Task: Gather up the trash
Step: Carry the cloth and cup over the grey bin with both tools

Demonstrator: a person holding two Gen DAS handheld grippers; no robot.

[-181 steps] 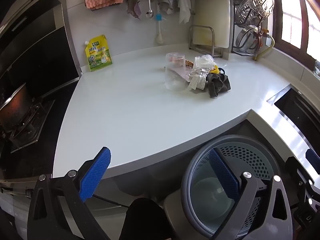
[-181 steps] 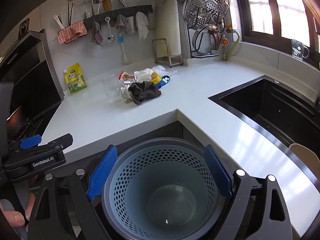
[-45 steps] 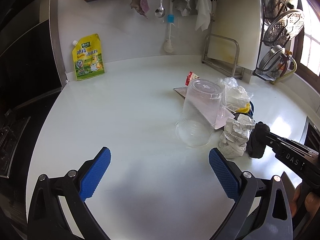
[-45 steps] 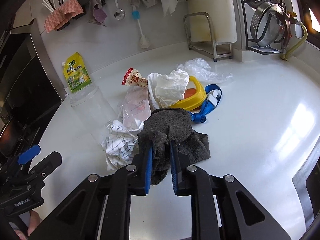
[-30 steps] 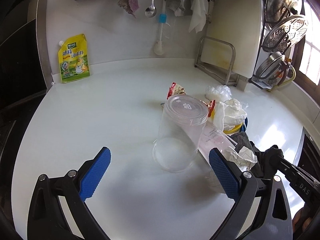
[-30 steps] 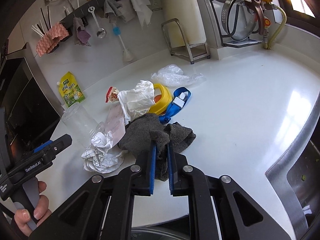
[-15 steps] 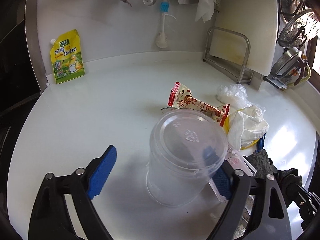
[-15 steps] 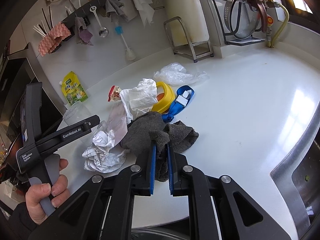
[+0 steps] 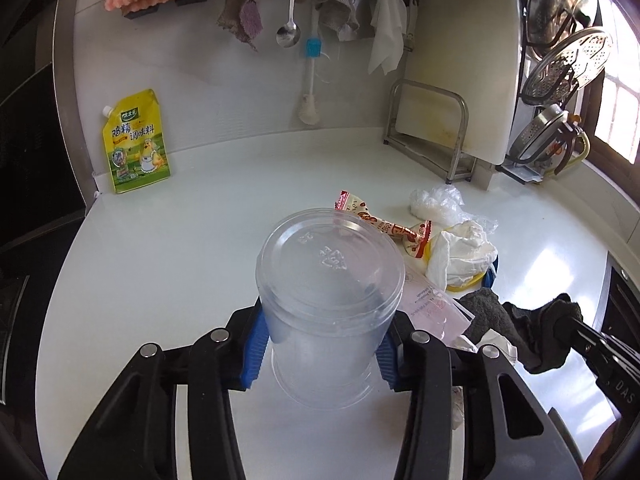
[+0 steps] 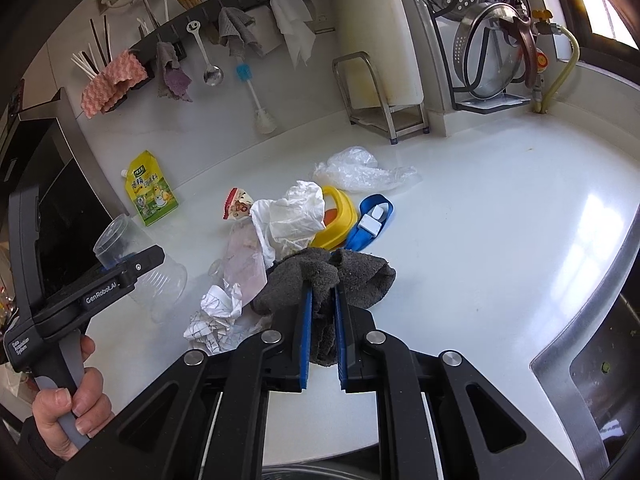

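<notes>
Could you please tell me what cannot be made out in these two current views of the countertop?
- Left wrist view: the clear cup blocks the counter behind it, so what lies under the pink pouch is unseen.
- Right wrist view: the grey cloth and right gripper cover the countertop beneath them.
- Right wrist view: the white tissue hides most of the yellow container's inside.
- Right wrist view: the sink is cut off by the edge.

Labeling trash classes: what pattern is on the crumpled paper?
White with thin dark grid lines; paper shows best in the right wrist view.

L tool (image 9: 320,354) closing; R tool (image 10: 321,326) clamped.
</notes>
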